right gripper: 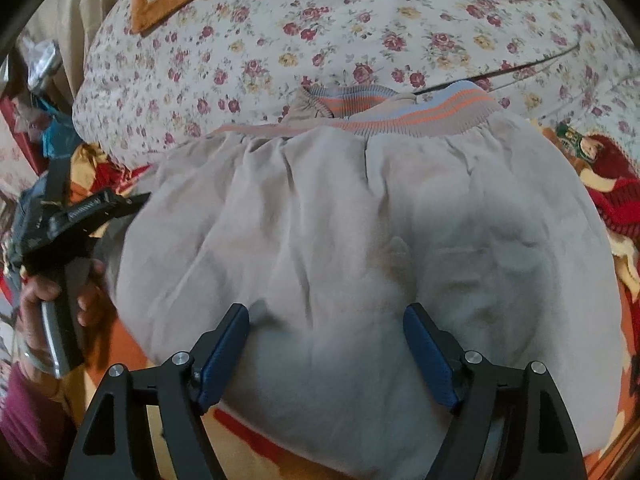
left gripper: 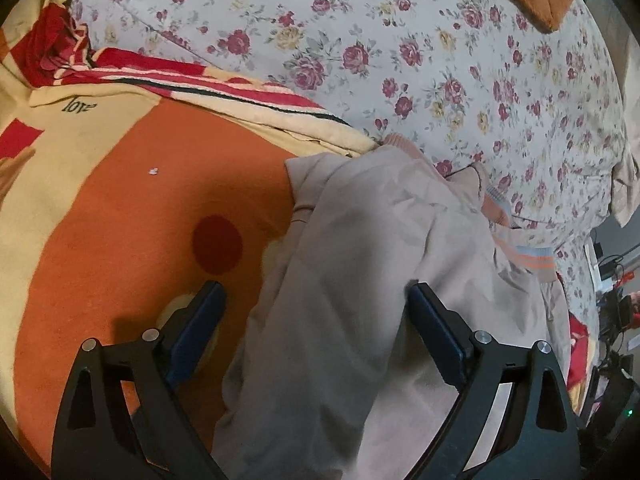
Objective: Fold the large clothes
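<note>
With both my left gripper (left gripper: 316, 300) and right gripper (right gripper: 326, 322) spread and empty, I judge the beige garment (right gripper: 360, 216) soft, limp, best pinched near its ribbed striped hem (right gripper: 420, 114).

Lighting's soft and kind of dim in both views, no glare or blown-out spots anywhere. In the left wrist view the gripper (left gripper: 316, 300) drops a murky shadow on the orange blanket (left gripper: 120, 216) at the bottom left. In the right wrist view there's a grey shadow patch across the beige garment (right gripper: 360, 220), darkest toward its near edge. Heavy fisheye bend in both, with black vignette in the corners. Floral sheet (right gripper: 320, 32) is a bit smeared, and the clutter at the side edges is mushy and hard to read.
</note>
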{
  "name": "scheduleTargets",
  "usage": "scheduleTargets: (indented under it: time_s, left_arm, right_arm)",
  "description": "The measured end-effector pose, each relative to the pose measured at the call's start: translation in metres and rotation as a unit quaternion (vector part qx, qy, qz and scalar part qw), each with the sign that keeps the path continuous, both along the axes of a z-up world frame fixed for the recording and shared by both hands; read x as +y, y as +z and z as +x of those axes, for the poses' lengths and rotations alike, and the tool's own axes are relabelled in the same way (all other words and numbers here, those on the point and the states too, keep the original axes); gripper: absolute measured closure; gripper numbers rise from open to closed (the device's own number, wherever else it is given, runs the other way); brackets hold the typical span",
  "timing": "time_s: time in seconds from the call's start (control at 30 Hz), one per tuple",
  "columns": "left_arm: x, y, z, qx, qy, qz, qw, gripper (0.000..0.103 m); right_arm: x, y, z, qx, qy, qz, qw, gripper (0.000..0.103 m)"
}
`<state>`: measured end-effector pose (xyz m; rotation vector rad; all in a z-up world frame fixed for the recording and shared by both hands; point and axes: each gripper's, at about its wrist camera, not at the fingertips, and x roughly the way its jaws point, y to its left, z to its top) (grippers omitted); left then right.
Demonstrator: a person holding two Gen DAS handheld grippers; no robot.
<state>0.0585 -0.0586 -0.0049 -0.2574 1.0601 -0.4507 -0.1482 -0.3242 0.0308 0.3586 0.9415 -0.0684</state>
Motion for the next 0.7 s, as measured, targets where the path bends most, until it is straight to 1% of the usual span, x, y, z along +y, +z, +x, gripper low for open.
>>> scheduleTargets:
  time_s: [0.03, 0.1, 0.13, 0.2, 0.27, 0.47, 0.63, 0.7]
  left_arm:
    - [-0.001, 0.0, 0.001, 0.001, -0.001, -0.001, 1.0, 0.008]
    - [-0.003, -0.002, 0.002, 0.001, -0.007, -0.002, 1.0, 0.002]
    - [-0.006, -0.002, 0.002, -0.001, -0.011, 0.002, 0.9999, 0.002]
    - [-0.011, -0.002, -0.001, -0.009, -0.019, 0.019, 0.9996, 0.001]
    - [-0.012, -0.002, -0.002, -0.01, -0.02, 0.024, 0.9995, 0.001]
    - [-0.012, -0.002, -0.002, -0.009, -0.02, 0.024, 0.9995, 0.001]
    - [-0.013, -0.002, -0.002, -0.008, -0.023, 0.029, 0.9993, 0.001]
    - [-0.014, -0.002, -0.002, -0.009, -0.025, 0.034, 0.9991, 0.001]
  right_arm:
    - [-0.001, 0.001, -0.001, 0.0, 0.001, 0.003, 1.0, 0.026]
    - [0.0, 0.001, 0.0, 0.0, 0.003, 0.004, 1.0, 0.026]
    - [0.0, 0.001, 0.0, 0.001, 0.004, 0.003, 1.0, 0.026]
    - [0.002, 0.0, 0.001, 0.002, 0.005, -0.002, 1.0, 0.025]
    - [0.004, -0.001, 0.001, 0.001, 0.003, -0.005, 1.0, 0.024]
    - [0.002, -0.001, 0.001, 0.001, -0.004, 0.001, 1.0, 0.023]
    - [-0.004, 0.01, -0.002, -0.007, -0.025, 0.017, 1.0, 0.023]
    - [-0.008, 0.017, -0.002, -0.017, -0.033, 0.01, 0.999, 0.023]
